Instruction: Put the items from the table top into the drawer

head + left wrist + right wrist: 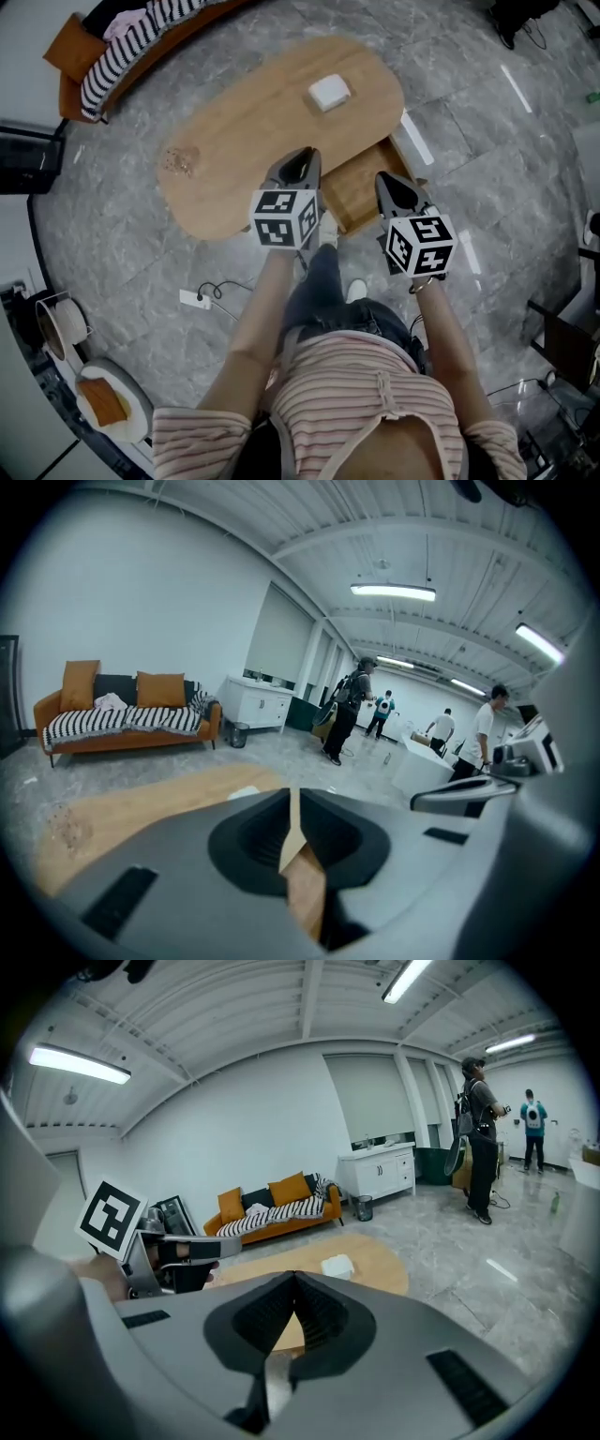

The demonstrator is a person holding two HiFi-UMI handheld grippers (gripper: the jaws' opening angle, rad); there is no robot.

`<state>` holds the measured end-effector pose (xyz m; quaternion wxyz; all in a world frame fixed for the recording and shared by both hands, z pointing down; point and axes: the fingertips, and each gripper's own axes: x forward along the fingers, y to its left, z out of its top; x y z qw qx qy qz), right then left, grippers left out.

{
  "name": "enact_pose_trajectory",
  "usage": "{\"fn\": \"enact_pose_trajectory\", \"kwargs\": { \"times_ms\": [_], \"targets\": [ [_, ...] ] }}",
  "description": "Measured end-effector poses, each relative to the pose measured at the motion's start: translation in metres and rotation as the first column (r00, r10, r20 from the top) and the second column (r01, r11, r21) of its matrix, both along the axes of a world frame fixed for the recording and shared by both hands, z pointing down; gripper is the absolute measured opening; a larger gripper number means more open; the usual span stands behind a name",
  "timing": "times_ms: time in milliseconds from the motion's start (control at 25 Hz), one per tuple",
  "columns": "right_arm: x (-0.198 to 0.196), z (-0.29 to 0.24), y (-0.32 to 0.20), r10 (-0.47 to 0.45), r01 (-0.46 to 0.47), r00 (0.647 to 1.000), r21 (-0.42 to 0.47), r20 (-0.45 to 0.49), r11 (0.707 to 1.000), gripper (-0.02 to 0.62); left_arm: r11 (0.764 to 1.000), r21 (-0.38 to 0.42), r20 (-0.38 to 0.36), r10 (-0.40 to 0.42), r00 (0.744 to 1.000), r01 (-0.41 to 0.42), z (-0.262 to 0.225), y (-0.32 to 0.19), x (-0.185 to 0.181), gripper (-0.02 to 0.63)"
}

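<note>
Looking down at a light oval wooden bench point(234, 141) on a grey stone floor point(122, 253). Far right on top: a small white square box point(329, 92), well apart from both grippers. At the left end: a small brown speckled thing point(178, 162), too small to name. At the near right side of the bench: an open wooden drawer point(361, 183), w/ nothing seen in the part that shows.

Holding the left gripper point(300, 161) over the near edge of the bench, jaws shut tight, nothing btw them. Holding the right gripper point(392, 187) over the drawer, jaws shut tight too, also w/ nothing.

Prob. the very start: no item in the drawer yet.

Could go wrong:
- Could bump the box w/ shut jaws instead of grabbing it. Need to open wide first, or may shove it off the far edge.
- Could tip or squash the box if pinched at a corner. Looks light.
- Could miss the speckled thing. Maybe too flat or loose for a clean pinch.
- Could knock the drawer w/ a knee or the right gripper, so close by, and push it shut.
- Could drop an item onto the floor beside the drawer if let go too early.
- Could trip on the white power strip point(195, 299) and its cord near the feet.
</note>
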<state>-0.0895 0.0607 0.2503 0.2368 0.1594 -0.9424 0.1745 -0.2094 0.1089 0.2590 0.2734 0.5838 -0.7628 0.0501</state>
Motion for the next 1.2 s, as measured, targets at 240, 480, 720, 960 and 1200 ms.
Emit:
{"fn": "enact_pose_trajectory", "kwargs": {
  "times_ms": [240, 480, 720, 960, 1200],
  "targets": [
    [-0.041, 0.016, -0.023, 0.014, -0.015, 0.999, -0.023, -0.050, 1.000, 0.009, 0.998, -0.054, -0.045, 0.029, 0.999, -0.031, 0.031, -0.032, -0.044, 0.015],
    [-0.070, 0.034, -0.046, 0.021, -0.025, 0.996, -0.041, -0.091, 0.999, 0.008, 0.994, -0.104, -0.072, 0.038, 0.997, -0.046, 0.060, -0.062, -0.081, 0.015],
    [-0.092, 0.055, -0.071, 0.042, -0.050, 0.991, -0.061, -0.123, 0.997, 0.009, 0.986, -0.154, -0.109, 0.042, 0.993, -0.059, 0.094, -0.090, -0.106, 0.017],
    [-0.111, 0.080, -0.088, 0.054, -0.066, 0.988, -0.084, -0.143, 0.994, 0.008, 0.977, -0.197, -0.150, 0.051, 0.987, -0.080, 0.134, -0.116, -0.120, 0.038],
    [-0.124, 0.099, -0.100, 0.068, -0.086, 0.984, -0.106, -0.162, 0.991, 0.009, 0.968, -0.236, -0.184, 0.045, 0.982, -0.089, 0.168, -0.137, -0.131, 0.048]
  ]
}}
